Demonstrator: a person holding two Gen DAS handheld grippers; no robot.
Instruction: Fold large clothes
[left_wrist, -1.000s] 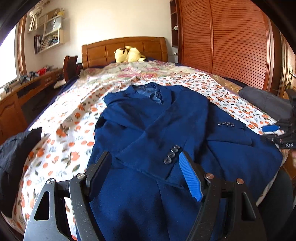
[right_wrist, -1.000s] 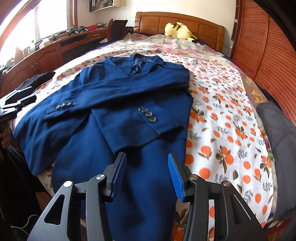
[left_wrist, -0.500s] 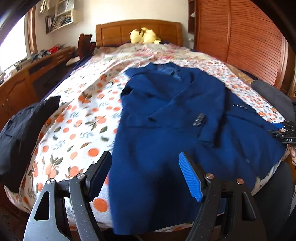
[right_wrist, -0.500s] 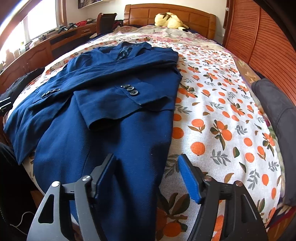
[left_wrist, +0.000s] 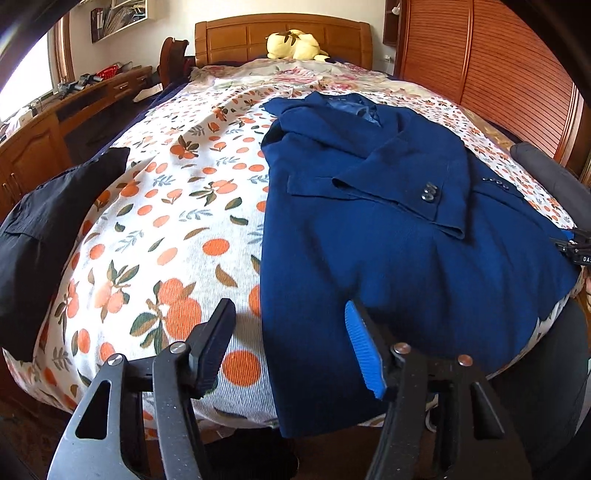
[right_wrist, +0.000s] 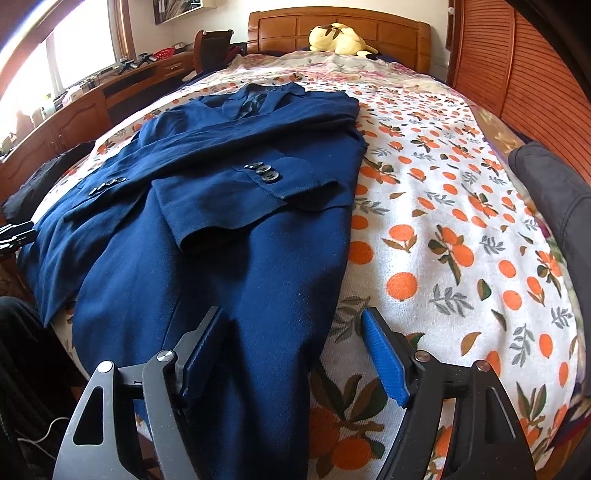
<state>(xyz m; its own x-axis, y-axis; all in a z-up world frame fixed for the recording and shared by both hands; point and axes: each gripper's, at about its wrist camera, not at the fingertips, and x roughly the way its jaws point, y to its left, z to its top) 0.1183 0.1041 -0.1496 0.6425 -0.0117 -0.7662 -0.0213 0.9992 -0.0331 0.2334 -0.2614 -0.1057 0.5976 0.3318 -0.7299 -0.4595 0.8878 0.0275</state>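
A dark blue suit jacket (left_wrist: 388, 229) lies face up on the bed, both sleeves folded across its chest, its hem hanging over the bed's near edge. It also shows in the right wrist view (right_wrist: 229, 206). My left gripper (left_wrist: 290, 328) is open and empty, just above the jacket's lower left edge near the hem. My right gripper (right_wrist: 291, 332) is open and empty, straddling the jacket's lower right edge near the hem. The tip of the right gripper shows at the far right of the left wrist view (left_wrist: 576, 247).
The bed has an orange-print cover (left_wrist: 177, 206). A black garment (left_wrist: 44, 229) lies at its left edge and a grey one (right_wrist: 554, 199) at its right. A yellow plush toy (left_wrist: 295, 46) rests by the wooden headboard. A wooden desk (left_wrist: 55, 122) runs along the left; slatted wardrobe doors (left_wrist: 498, 74) stand right.
Both grippers have pulled back toward the foot of the bed and apart, from over the jacket's middle to its lower left and right edges. The jacket has not moved.
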